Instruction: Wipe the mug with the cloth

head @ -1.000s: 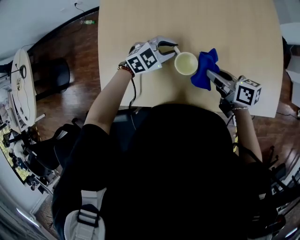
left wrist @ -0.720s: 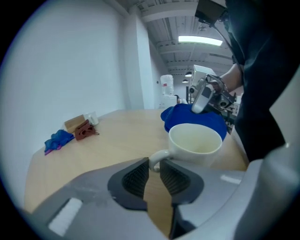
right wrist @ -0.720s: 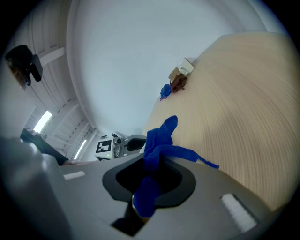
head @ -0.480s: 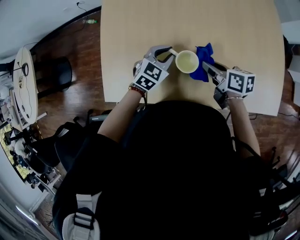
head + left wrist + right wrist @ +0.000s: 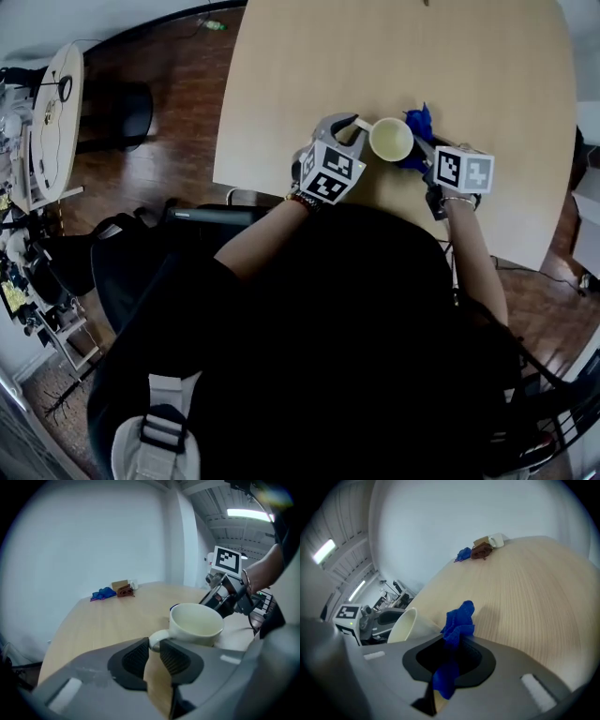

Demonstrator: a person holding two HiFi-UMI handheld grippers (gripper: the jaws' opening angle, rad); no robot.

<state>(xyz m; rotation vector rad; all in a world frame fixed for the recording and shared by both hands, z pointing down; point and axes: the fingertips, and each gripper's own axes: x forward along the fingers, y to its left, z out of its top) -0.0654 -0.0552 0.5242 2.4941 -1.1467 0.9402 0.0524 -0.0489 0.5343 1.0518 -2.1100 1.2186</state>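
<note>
A cream mug (image 5: 391, 139) is held above the wooden table (image 5: 394, 56) near its front edge. My left gripper (image 5: 360, 125) is shut on the mug's handle (image 5: 157, 638), and the mug (image 5: 196, 623) stands out past the jaws. My right gripper (image 5: 420, 145) is shut on a blue cloth (image 5: 418, 123), which bunches up past the pads (image 5: 458, 622) and presses against the mug's right side (image 5: 407, 625). In the left gripper view the right gripper (image 5: 220, 597) shows just behind the mug.
A small heap of objects, blue and brown (image 5: 477, 551), lies at the table's far end, also seen as the heap (image 5: 116, 591) in the left gripper view. A round side table (image 5: 52, 131) and a dark stool (image 5: 122, 112) stand on the wooden floor at left.
Both grippers have come closer together. The cloth now lies tight against the mug's right side and shows less in the head view. The mug has stayed in the left gripper.
</note>
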